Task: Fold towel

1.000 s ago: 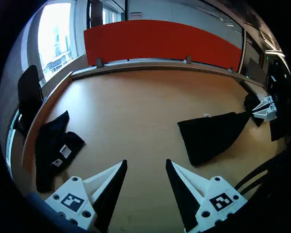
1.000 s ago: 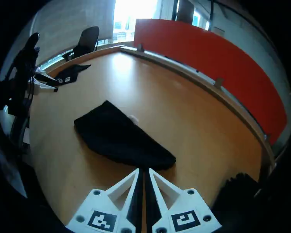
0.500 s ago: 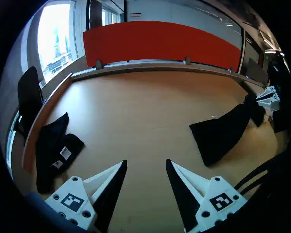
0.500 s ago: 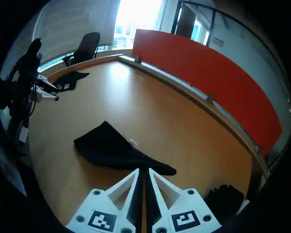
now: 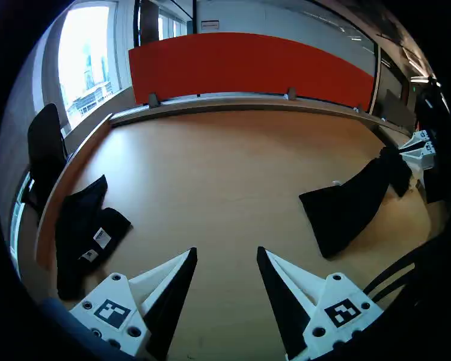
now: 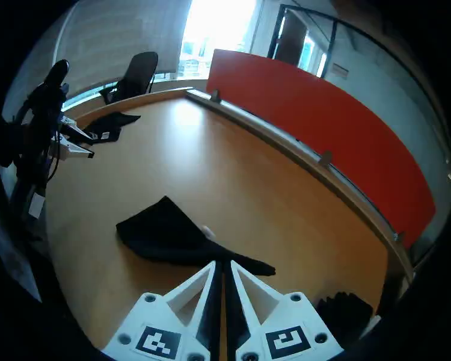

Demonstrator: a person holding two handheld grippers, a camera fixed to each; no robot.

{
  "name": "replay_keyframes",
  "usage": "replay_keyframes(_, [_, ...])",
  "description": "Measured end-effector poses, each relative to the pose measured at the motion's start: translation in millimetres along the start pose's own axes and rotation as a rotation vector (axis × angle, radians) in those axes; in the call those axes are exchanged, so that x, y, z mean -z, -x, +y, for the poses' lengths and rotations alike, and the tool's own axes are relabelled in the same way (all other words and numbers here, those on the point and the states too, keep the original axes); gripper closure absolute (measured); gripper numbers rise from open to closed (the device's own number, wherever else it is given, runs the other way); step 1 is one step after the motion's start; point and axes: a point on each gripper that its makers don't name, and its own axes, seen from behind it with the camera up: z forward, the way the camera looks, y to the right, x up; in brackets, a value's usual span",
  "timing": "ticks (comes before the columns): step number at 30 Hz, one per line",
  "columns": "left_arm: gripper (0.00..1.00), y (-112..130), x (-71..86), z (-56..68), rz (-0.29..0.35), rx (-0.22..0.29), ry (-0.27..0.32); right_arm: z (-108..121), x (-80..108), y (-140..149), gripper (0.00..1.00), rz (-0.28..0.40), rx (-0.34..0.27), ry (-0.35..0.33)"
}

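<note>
A black towel (image 5: 346, 201) lies on the wooden table (image 5: 225, 162), to the right in the left gripper view. One corner of it is lifted off the table, and my right gripper (image 5: 419, 153) is shut on that corner. From the right gripper view the towel (image 6: 162, 234) trails away from the closed fingertips of the right gripper (image 6: 224, 269), its far part still resting on the wood. My left gripper (image 5: 225, 280) hovers open over bare table, well left of the towel, nothing between its fingers. It appears again as the left gripper (image 6: 75, 141) far off.
A heap of black towels with white tags (image 5: 81, 231) sits by the table's left edge, near a black chair (image 5: 45, 144). A red divider (image 5: 249, 63) runs along the far side. Another dark cloth (image 6: 346, 310) lies beside the right gripper.
The right gripper has risen and pulled the towel's corner up and away from the left gripper, drawing the cloth narrower and dragging it across the table. The left gripper stays put.
</note>
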Motion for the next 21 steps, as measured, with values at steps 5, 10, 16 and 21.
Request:
replay_keyframes(5, [0.27, -1, -1.1, 1.3, 0.000, 0.000, 0.002, -6, -2.4, -4, 0.92, 0.003, 0.009, -0.018])
replay_keyframes(10, [0.27, -2, -1.8, 1.6, 0.001, -0.003, 0.003, -15, -5.6, -9, 0.92, 0.007, 0.026, -0.039])
replay_keyframes(16, [0.27, -2, -2.5, 1.5, 0.000, -0.001, 0.005, -30, -11.6, -15, 0.92, 0.014, 0.042, -0.071])
replay_keyframes(21, [0.27, -2, -3.0, 1.9, 0.000, -0.003, 0.006, -49, -19.2, -22, 0.92, 0.025, 0.048, -0.107])
